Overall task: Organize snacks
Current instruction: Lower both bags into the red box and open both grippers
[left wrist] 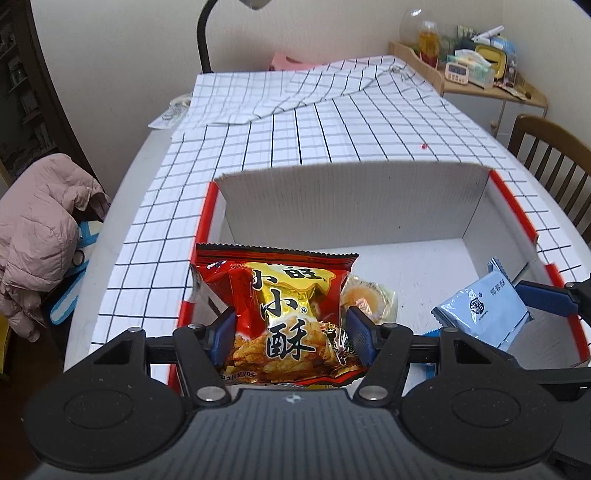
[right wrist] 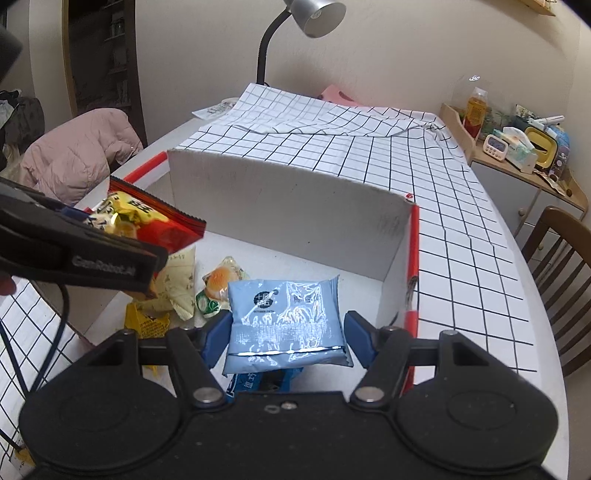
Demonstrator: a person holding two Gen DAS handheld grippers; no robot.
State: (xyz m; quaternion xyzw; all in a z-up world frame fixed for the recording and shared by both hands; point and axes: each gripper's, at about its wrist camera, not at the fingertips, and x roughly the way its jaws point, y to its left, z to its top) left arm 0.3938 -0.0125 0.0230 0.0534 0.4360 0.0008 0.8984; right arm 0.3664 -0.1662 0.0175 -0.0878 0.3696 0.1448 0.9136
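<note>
Left gripper (left wrist: 291,334): clamped on the red-and-gold crinkled snack bag (left wrist: 284,314), low centre of the left view.
Right gripper (right wrist: 286,338): clenched on the pale blue foil snack packet (right wrist: 286,321), bottom centre of the right view.
Loose snacks: a clear-wrapped orange pastry (right wrist: 218,282) lies left of the blue packet, on the box floor.
White corrugated box with red rim (right wrist: 288,206): mid-frame, open-topped.
Black-gridded white tablecloth (right wrist: 369,147): beyond the box.

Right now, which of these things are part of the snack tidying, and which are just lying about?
Part of the job:
red snack bag in the left gripper
blue snack packet in the right gripper
egg-yolk pastry
white box

Just lying about:
desk lamp
pink jacket
timer
wooden chair
</note>
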